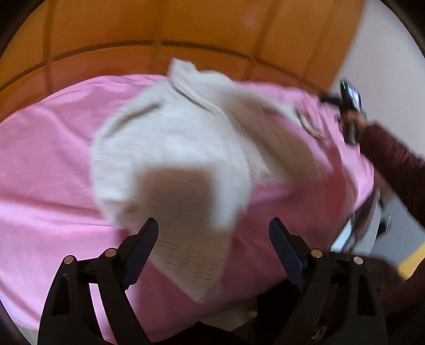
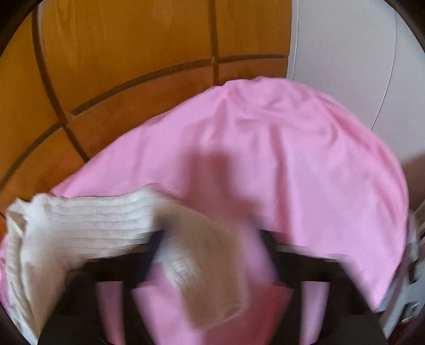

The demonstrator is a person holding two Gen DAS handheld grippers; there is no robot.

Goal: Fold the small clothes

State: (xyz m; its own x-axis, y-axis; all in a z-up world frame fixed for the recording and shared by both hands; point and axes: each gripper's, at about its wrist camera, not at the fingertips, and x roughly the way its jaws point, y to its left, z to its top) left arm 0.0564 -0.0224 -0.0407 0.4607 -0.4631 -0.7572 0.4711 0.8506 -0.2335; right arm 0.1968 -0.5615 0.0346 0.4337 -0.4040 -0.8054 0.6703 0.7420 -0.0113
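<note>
A cream ribbed knit garment (image 1: 172,148) lies on a pink cloth (image 1: 39,172) that covers the table. My left gripper (image 1: 213,233) is open, with one end of the garment hanging between its two black fingers, untouched. In the right wrist view the same garment (image 2: 87,225) is blurred by motion and drapes over my right gripper (image 2: 209,238), whose fingers are smeared dark shapes; a sleeve (image 2: 212,276) hangs down between them. From the left wrist view the right gripper (image 1: 350,111) is at the far right edge, held by a hand in a maroon sleeve.
An orange panelled wall (image 1: 159,24) stands behind the table. A white wall (image 2: 345,66) is at the right. A grey metal frame (image 2: 406,305) shows at the table's right edge. The pink cloth (image 2: 292,159) falls over the table's edges.
</note>
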